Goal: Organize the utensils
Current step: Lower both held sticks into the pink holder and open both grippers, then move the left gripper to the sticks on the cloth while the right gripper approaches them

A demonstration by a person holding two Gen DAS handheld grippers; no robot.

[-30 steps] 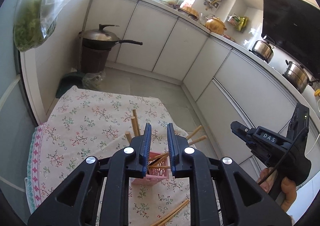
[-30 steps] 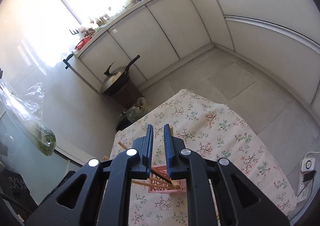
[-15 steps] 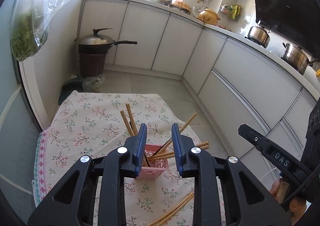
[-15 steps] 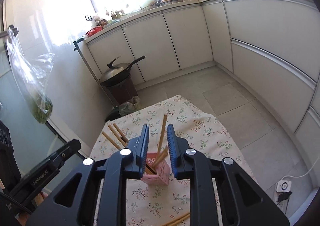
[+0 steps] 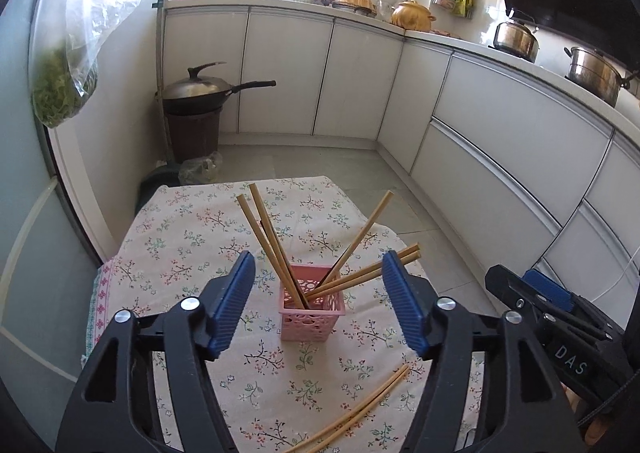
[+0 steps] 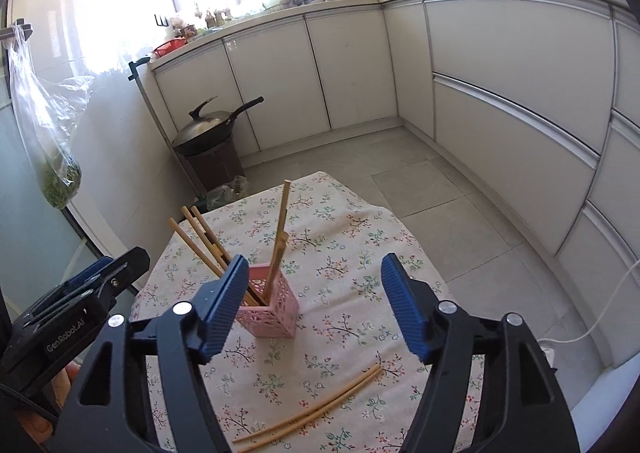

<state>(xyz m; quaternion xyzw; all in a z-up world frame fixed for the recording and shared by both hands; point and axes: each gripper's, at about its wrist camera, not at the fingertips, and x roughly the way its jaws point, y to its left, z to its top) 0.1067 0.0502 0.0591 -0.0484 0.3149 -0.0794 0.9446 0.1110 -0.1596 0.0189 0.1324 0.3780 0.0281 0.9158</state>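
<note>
Two hand-held grippers are hovering over the table (image 5: 168,237), pointing down at a slant. The left hand-held gripper (image 5: 318,301) is opening its jaws, nothing gripped between the blue pads, and the right hand-held gripper (image 6: 314,305) is opening likewise, also empty. Each is showing at the edge of the other's view, with fingers of the person's hands only partly visible and cut off by the frame.

Just beyond the pads, a pink basket (image 5: 312,313) is standing upright on the flowered tablecloth (image 6: 352,221). Six or so chopsticks (image 5: 268,241) are standing in it, tips down and hidden inside, their long axes fanning outward: some leaning away to the left, one rising steeply, others tilting low to the right. An exact count is hard because they overlap.

Nearer, two more chopsticks (image 6: 312,411) are lying flat side by side on the cloth, running diagonally; in the left view their near ends are cut off behind the gripper.
</note>
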